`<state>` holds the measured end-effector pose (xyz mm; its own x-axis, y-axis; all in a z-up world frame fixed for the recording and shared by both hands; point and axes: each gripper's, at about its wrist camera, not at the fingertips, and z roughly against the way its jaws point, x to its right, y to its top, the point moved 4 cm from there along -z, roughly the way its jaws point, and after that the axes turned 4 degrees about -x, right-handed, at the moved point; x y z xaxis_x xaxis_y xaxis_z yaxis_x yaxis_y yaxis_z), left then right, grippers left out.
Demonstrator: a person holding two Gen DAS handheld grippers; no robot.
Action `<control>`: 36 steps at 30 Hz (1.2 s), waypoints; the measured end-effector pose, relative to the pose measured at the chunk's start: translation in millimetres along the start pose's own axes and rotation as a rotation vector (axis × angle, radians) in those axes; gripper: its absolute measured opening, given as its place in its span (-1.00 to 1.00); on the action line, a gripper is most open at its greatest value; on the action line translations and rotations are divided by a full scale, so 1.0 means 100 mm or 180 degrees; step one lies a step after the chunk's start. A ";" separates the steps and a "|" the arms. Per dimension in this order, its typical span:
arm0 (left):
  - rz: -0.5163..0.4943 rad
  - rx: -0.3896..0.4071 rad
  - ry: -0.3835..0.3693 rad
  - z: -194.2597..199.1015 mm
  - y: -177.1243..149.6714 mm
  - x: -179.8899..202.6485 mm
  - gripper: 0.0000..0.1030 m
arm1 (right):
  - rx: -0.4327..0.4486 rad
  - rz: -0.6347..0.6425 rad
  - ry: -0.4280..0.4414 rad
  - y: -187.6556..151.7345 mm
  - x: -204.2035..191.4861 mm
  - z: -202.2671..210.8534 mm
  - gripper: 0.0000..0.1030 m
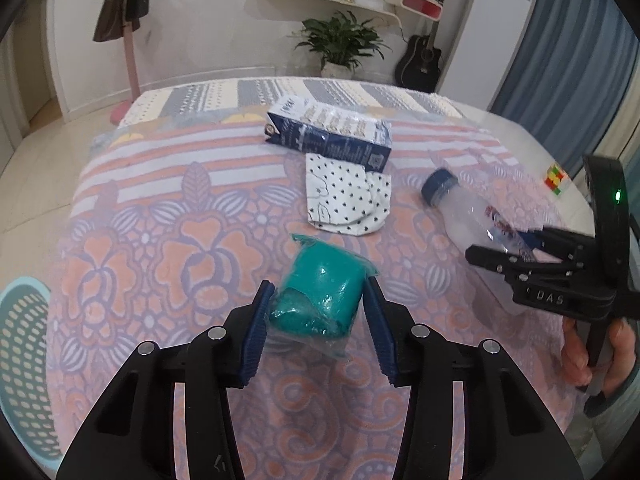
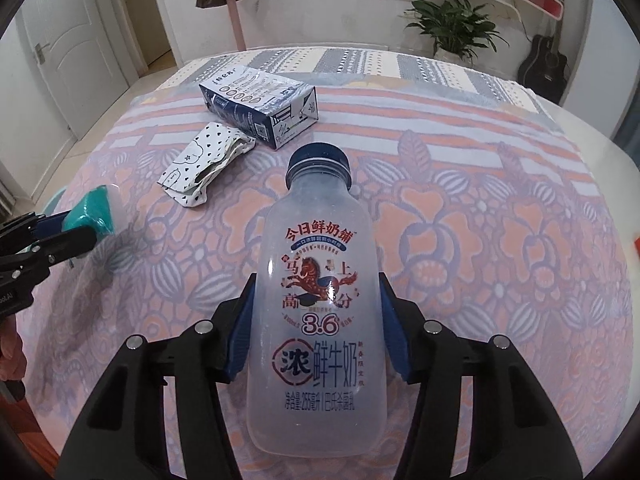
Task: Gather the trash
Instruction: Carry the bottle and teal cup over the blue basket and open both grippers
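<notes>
My left gripper [image 1: 318,294] is shut on a teal plastic-wrapped packet [image 1: 320,290], held just above the patterned cloth. My right gripper [image 2: 316,300] is shut on a clear milk bottle [image 2: 316,300] with a blue cap [image 2: 319,159], its cap pointing away from me. The bottle also shows in the left wrist view [image 1: 472,216] with the right gripper [image 1: 516,256] around it. The teal packet shows in the right wrist view [image 2: 94,210] at the far left. A blue and white carton [image 1: 330,132] and a crumpled dotted paper bag [image 1: 348,200] lie on the cloth further away.
A pale blue perforated basket [image 1: 24,360] stands at the left below the table edge. A Rubik's cube [image 1: 556,178] lies at the right edge. The table [image 2: 460,208] has a pink floral cloth. A plant, a guitar and a coat stand line the far wall.
</notes>
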<state>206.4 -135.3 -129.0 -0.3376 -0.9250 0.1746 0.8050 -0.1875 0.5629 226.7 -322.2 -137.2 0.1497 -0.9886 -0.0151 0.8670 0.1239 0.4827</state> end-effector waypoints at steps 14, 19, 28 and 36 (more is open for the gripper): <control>0.0336 0.0421 -0.0007 0.51 0.09 -0.37 -0.15 | 0.0492 -0.0135 0.0543 0.13 -0.51 0.63 0.01; 0.0586 0.0710 0.0146 0.89 0.12 -0.64 -0.15 | 0.0757 0.0130 0.0740 0.44 -1.03 0.96 0.01; 0.0966 0.0989 0.1228 1.74 0.03 -1.36 -0.15 | 0.0928 0.0633 0.1072 0.96 -2.12 1.10 0.01; 0.1695 0.0859 0.1872 2.03 -0.49 -2.49 -0.15 | 0.0767 0.1181 0.1229 1.10 -3.33 0.74 0.01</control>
<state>152.1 171.5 -36.0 0.4244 -0.9032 0.0642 0.6150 0.3396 0.7117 237.4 14.8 -14.6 0.6240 -0.7745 -0.1032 0.5978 0.3882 0.7014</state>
